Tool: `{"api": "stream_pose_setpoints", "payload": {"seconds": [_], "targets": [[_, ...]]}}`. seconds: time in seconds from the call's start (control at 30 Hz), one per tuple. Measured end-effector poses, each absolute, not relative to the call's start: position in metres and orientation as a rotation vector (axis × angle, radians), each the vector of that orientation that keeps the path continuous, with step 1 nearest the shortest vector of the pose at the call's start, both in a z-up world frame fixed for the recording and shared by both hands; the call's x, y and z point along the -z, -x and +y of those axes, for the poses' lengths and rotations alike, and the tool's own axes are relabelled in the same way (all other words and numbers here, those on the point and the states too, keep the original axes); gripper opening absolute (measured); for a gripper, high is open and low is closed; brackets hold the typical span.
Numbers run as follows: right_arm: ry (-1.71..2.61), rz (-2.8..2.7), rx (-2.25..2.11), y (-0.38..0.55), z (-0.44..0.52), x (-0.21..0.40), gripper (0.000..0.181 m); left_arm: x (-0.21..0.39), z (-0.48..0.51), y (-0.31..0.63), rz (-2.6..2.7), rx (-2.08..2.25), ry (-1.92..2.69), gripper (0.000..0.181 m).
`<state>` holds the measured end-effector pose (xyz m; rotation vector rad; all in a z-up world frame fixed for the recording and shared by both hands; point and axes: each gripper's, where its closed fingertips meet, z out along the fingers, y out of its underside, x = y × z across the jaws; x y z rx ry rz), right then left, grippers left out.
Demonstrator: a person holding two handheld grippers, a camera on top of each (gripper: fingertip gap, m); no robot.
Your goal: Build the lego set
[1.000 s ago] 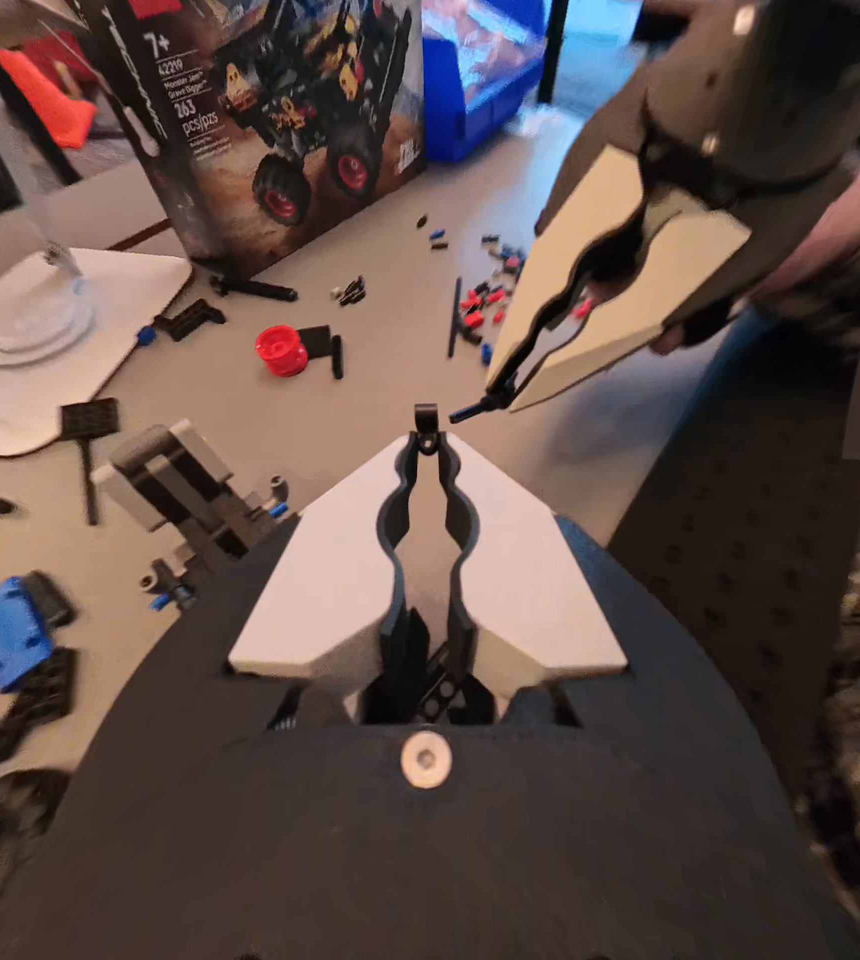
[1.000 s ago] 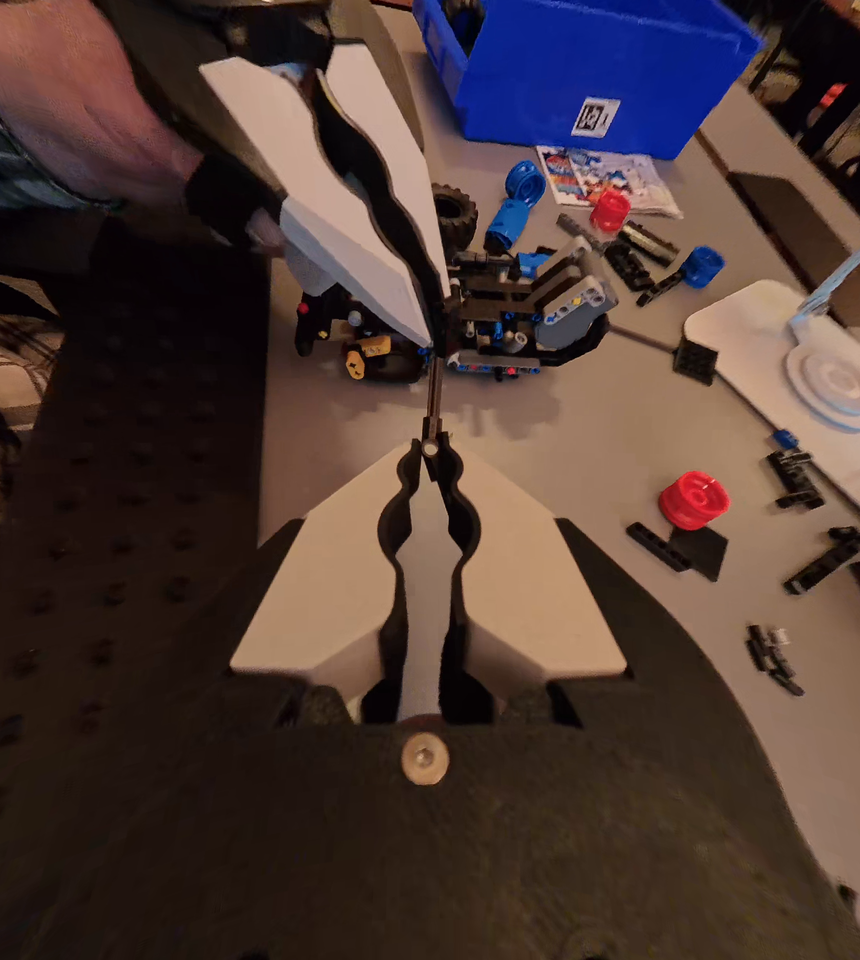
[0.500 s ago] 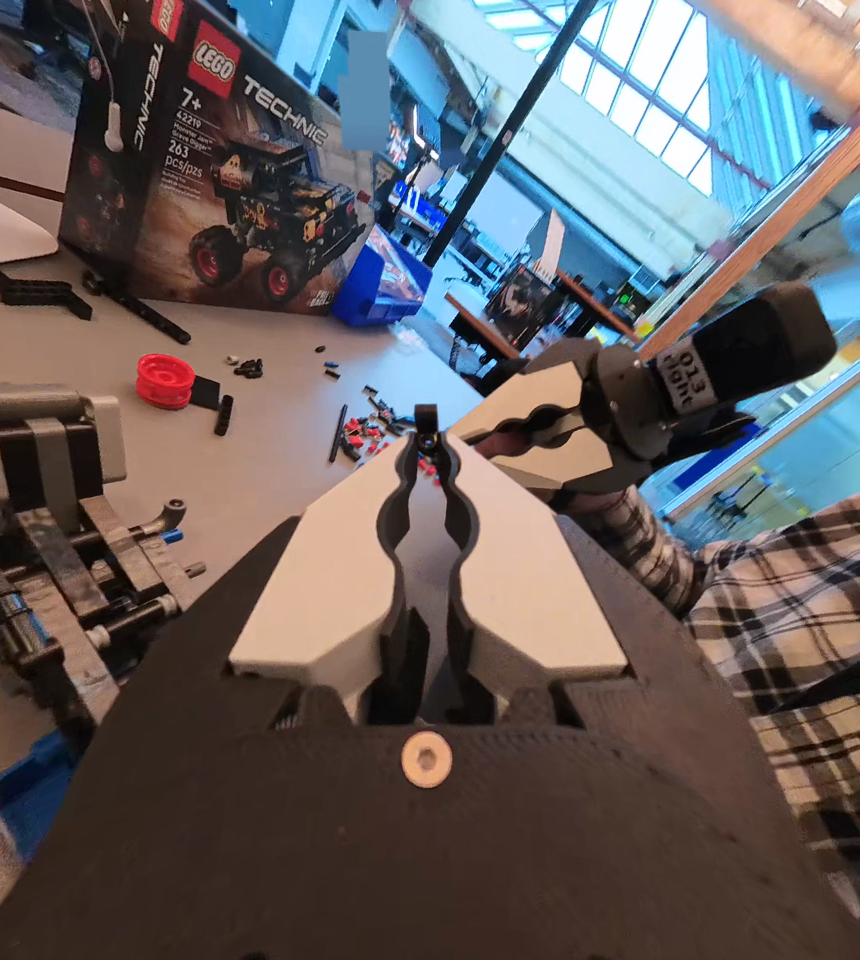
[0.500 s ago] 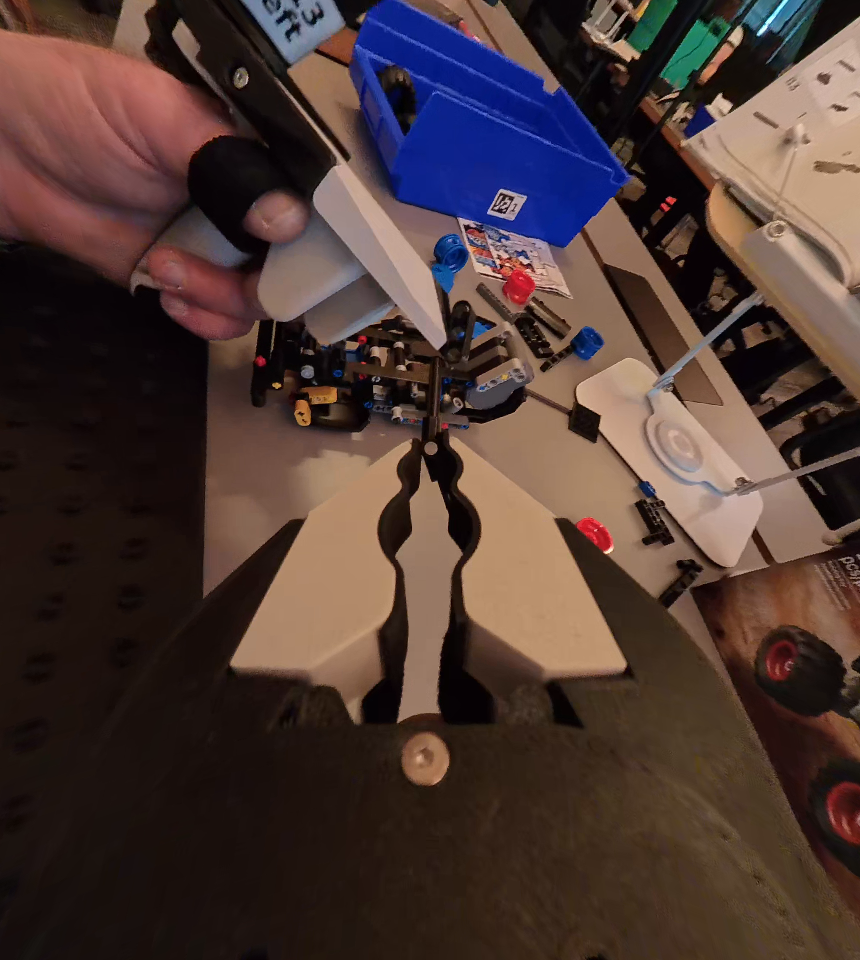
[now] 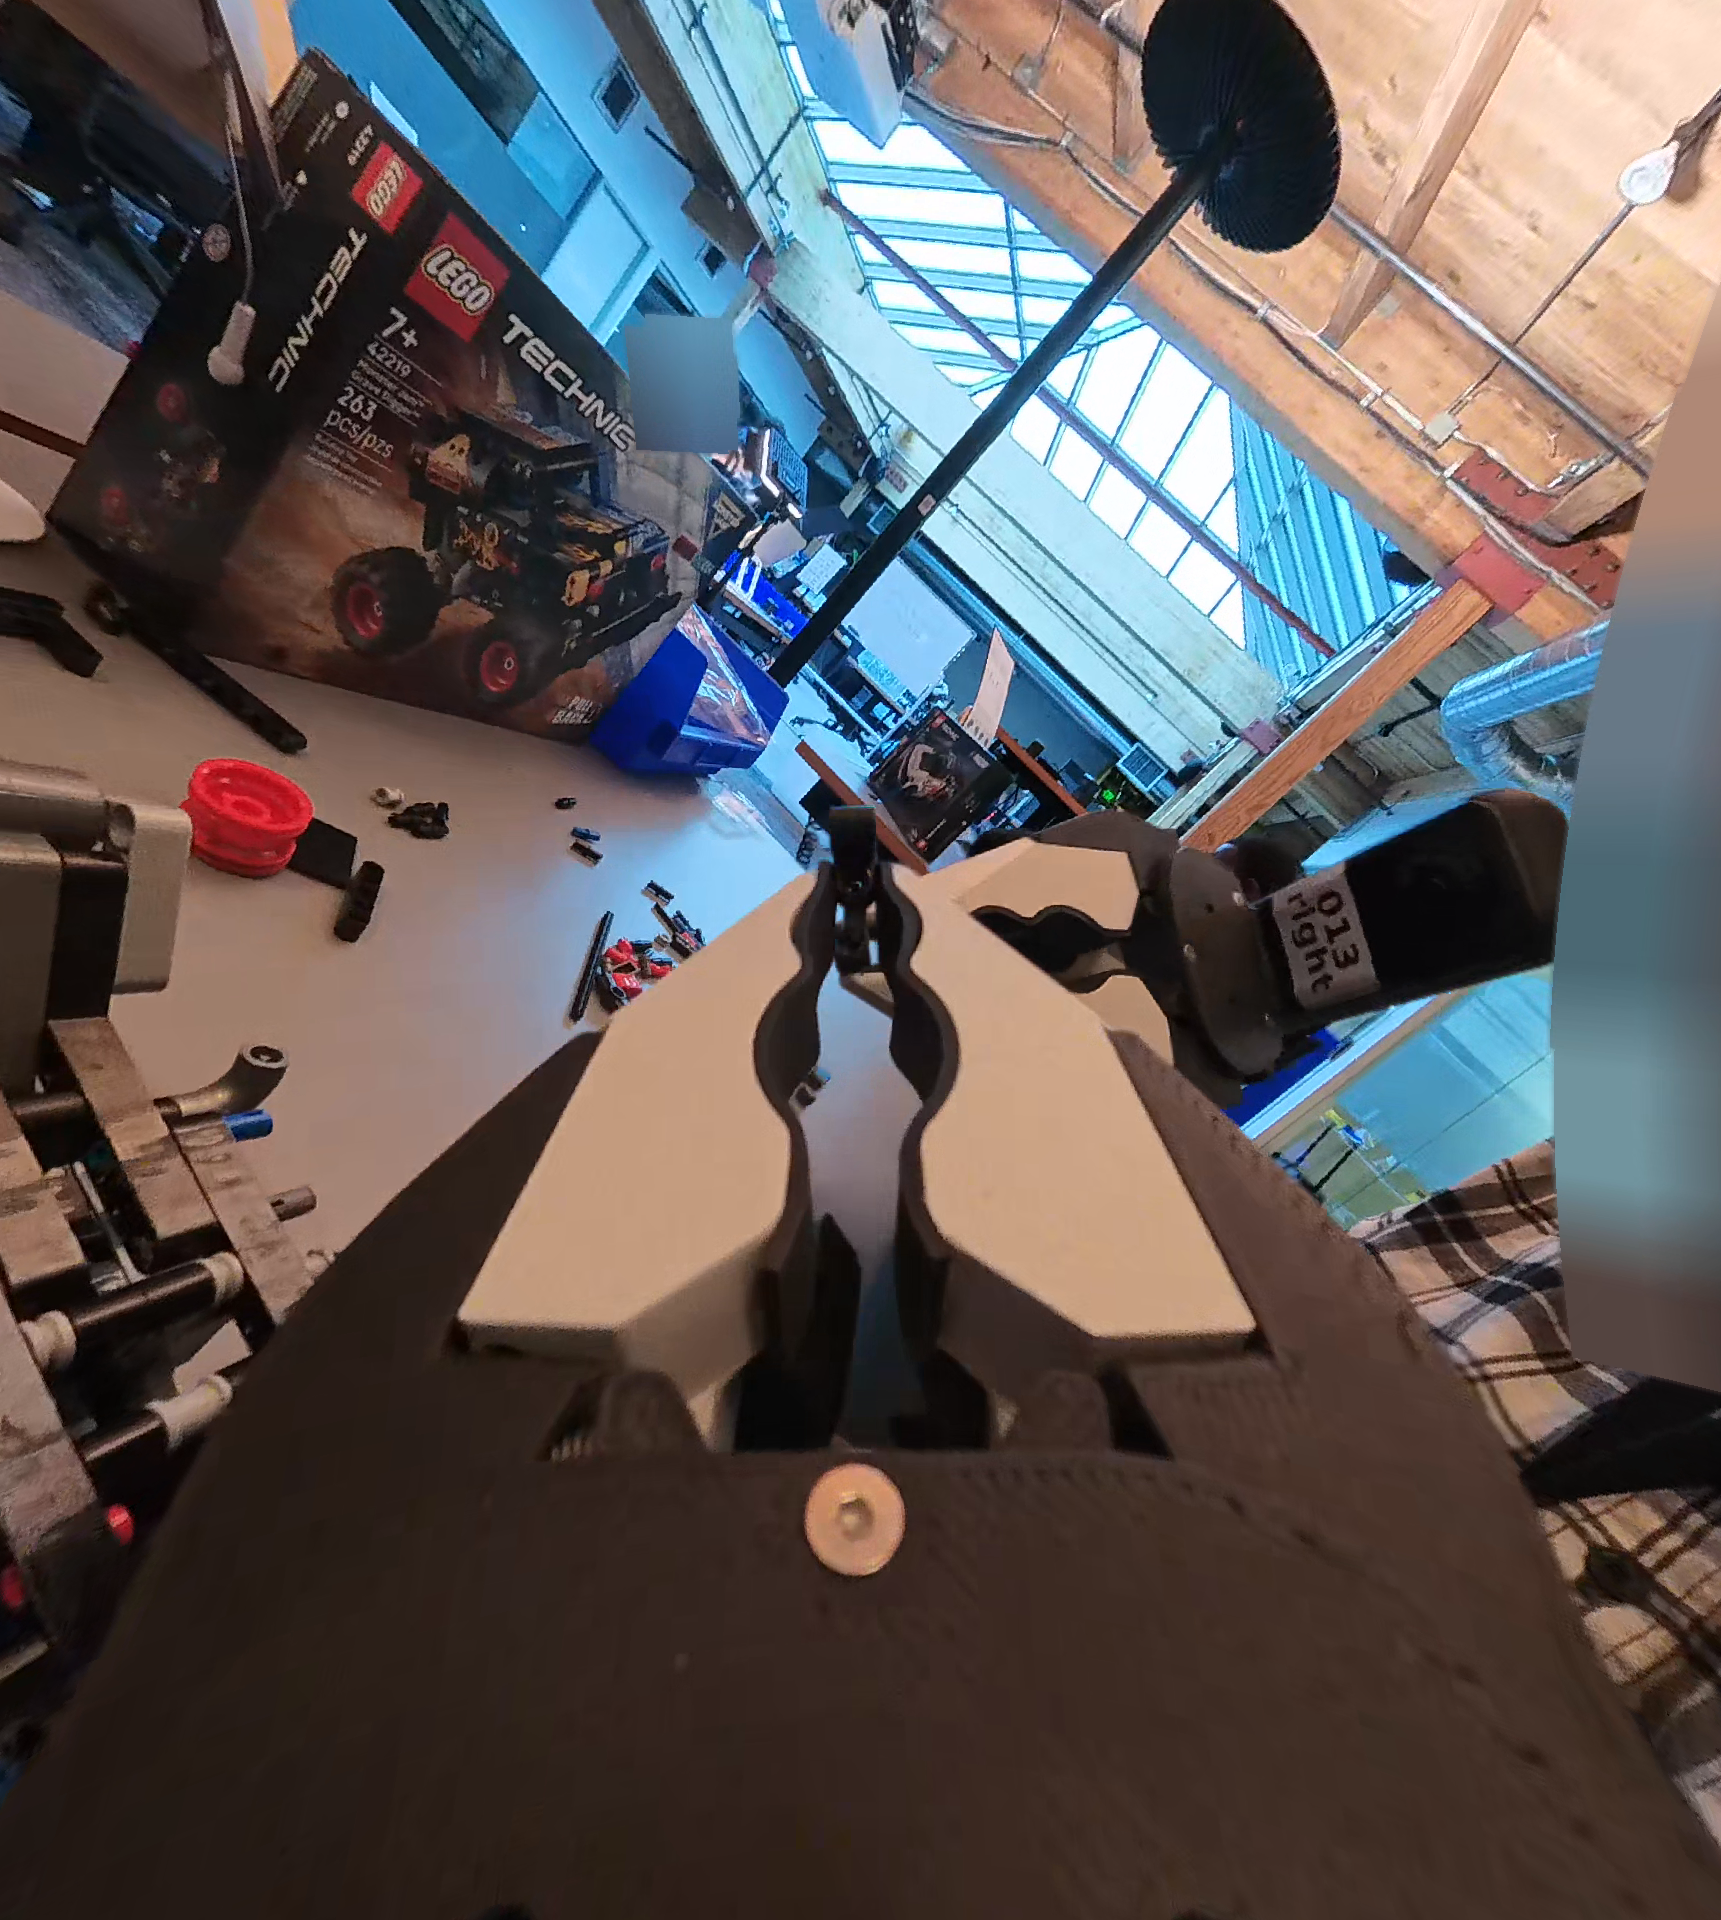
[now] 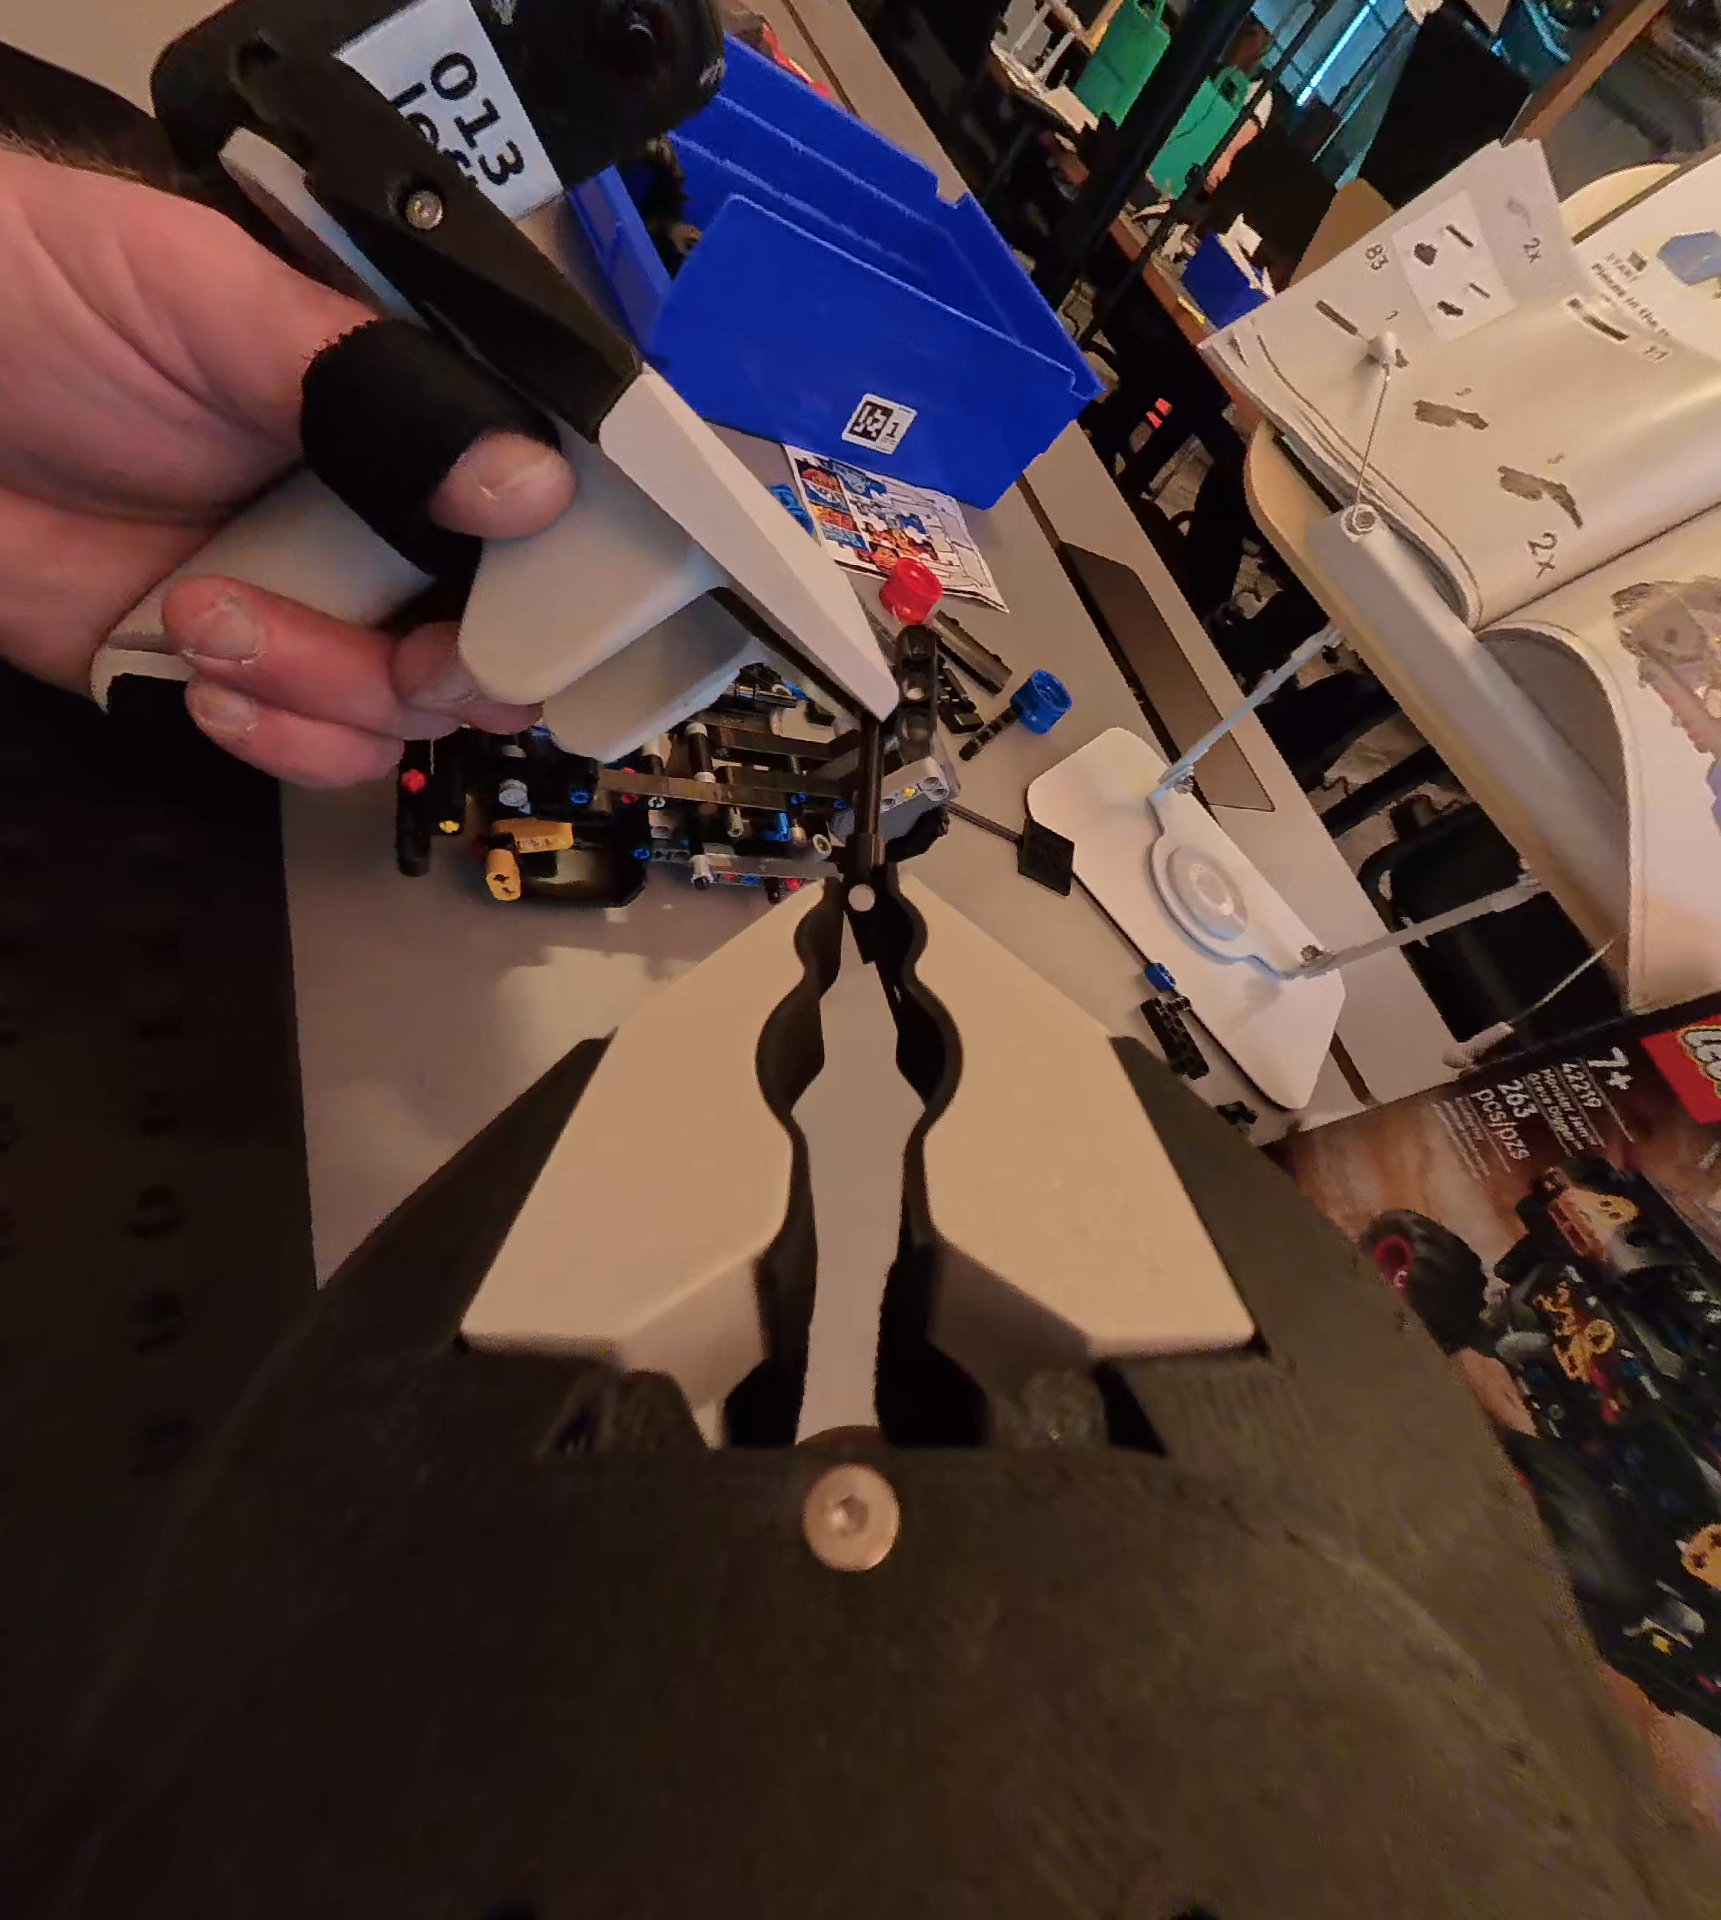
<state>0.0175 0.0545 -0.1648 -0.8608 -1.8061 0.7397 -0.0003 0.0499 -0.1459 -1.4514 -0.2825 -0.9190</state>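
Both tools meet above the worktop [image 6: 482, 997]. The left tool [image 5: 851, 883] pinches a small black piece [image 5: 851, 836], partly hidden between its tips; the right tool [image 6: 861, 899] pinches a thin black axle [image 6: 871, 790] whose far end disappears behind the left tool. The half-built truck [image 6: 648, 810] lies beyond, partly covered.

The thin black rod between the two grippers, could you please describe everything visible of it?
The thin black rod is a slim, straight, dark plastic-looking Lego piece. It is held above the table, in front of the half-built model. Its near end is pinched in the right gripper; its far end meets a small black connector at the left gripper. In the left wrist view only that connector shows.
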Motion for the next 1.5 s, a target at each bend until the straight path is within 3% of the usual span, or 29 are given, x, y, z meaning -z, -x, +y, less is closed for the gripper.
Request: {"api": "stream_pose_setpoints", "payload": {"seconds": [0.33, 1.5], "targets": [[0.803, -1.794, -0.588, -0.0162, 0.0532, 0.1624, 0.005, 0.1470, 0.0505, -0.0002, -0.297, 0.912, 1.445, 0.005], [0.894, -1.774, -0.785, -0.0102, 0.0520, 0.1655, 0.004, 0.1514, 0.0533, -0.0041, -0.338, 0.830, 1.457, 0.005]]}}
